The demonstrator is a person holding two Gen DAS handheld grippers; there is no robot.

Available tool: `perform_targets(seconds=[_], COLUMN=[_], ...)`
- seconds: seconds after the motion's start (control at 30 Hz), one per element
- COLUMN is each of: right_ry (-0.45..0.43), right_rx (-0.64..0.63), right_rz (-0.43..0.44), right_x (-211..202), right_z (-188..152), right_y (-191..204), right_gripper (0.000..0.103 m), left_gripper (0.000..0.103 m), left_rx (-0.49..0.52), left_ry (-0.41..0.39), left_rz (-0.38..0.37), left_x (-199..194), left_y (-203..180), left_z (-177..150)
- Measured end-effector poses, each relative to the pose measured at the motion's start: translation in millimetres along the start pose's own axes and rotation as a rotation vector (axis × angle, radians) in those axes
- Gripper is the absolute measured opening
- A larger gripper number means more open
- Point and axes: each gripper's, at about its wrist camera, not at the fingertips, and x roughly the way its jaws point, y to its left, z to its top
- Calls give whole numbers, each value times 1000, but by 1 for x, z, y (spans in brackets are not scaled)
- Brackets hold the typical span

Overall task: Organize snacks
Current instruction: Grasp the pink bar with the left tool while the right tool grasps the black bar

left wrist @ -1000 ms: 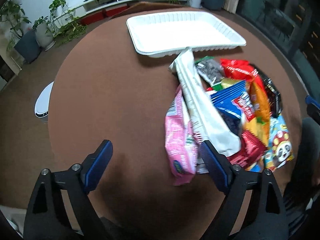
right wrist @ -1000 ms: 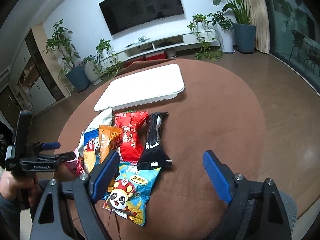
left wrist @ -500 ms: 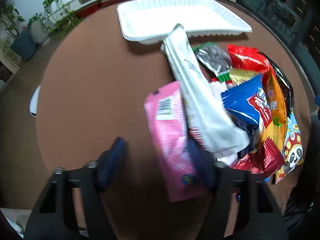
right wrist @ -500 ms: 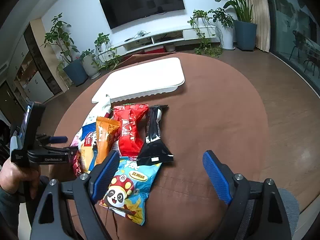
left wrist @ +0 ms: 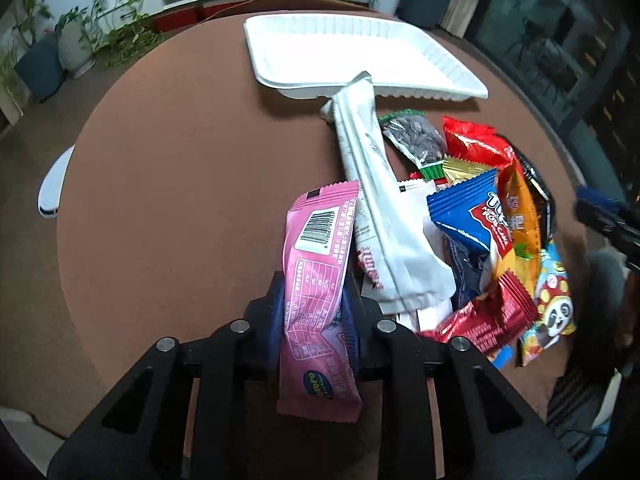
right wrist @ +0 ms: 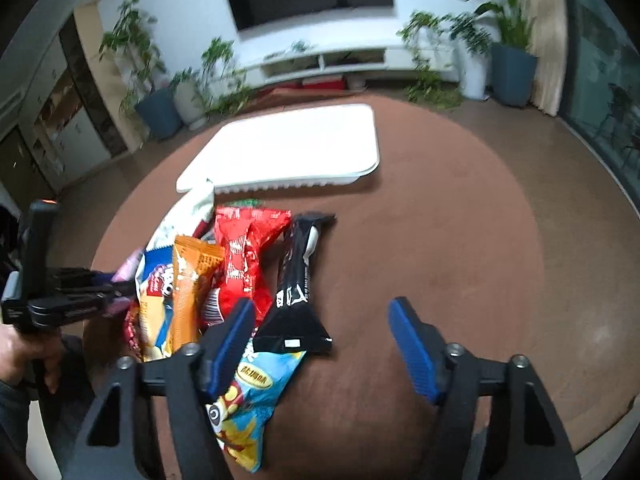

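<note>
Brown round tabletop [left wrist: 180, 200] holds the pile. Your left gripper [left wrist: 312, 312] is closing on the pink wafer packet [left wrist: 320, 280]; lift it toward the white tray [left wrist: 360, 52] at twelve o'clock. Your right gripper [right wrist: 320, 332] is narrowing over the black packet [right wrist: 298, 280], gripping nothing.

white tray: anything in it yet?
Empty. The white tray shows a bare floor; only the tip of the long white packet overlaps its near rim. All snacks lie outside.

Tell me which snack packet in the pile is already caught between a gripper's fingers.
The pink packet, with its barcode facing up, sits between the closing jaws of the left gripper. The other packets lie loose on the table.
</note>
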Motion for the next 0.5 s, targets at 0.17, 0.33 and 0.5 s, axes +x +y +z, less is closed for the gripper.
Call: perform_targets(seconds=[0.17, 0.33, 0.5], right_ry=[67, 100, 138], right_rx=[-16, -47, -75], right_rz=[34, 21, 7], right_x=[25, 42, 59], right_z=[9, 13, 18], right_y=[3, 9, 13], right_gripper=[65, 58, 51], left_gripper=[23, 23, 23], left_rx=[-43, -70, -96], left_ry=[-29, -51, -68], left_rz=[-30, -75, -102], left_x=[-7, -19, -21], left_y=[10, 12, 11], left_z=[-7, -16, -20])
